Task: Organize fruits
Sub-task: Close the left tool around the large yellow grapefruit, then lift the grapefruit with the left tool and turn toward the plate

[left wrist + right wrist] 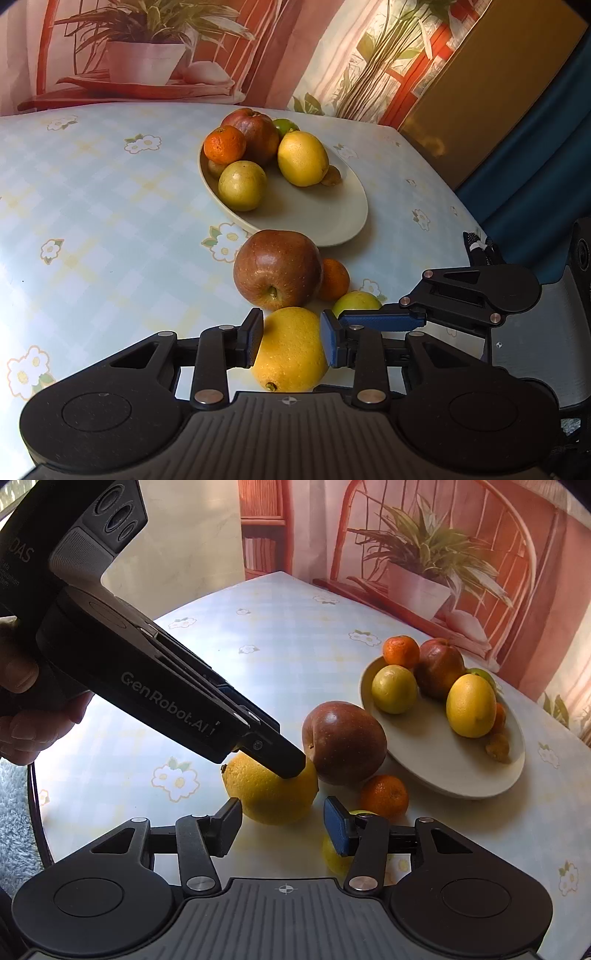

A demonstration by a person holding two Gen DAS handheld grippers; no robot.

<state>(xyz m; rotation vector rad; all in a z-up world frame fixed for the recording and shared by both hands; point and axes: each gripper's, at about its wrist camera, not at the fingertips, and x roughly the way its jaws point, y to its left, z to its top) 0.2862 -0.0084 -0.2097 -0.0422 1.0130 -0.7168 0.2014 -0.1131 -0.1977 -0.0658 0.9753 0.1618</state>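
Note:
My left gripper point(291, 341) is shut on a yellow lemon point(290, 350) that rests on the table; in the right wrist view its fingers point(291, 764) press on that lemon point(271, 788). Beyond it lie a red apple point(277, 275), a tangerine point(334, 278) and a green fruit point(356, 302). A white plate point(325, 214) holds a lemon point(303, 158), an apple, a tangerine and a yellow-green fruit. My right gripper point(282, 829) is open and empty, just short of the lemon, with the green fruit point(334, 853) by its right finger.
The table carries a pale checked cloth with flowers point(258, 635). A printed curtain with a potted plant hangs behind point(147, 55). The table's right edge point(465, 206) drops to a blue surface. The person's hand point(18, 709) holds the left gripper.

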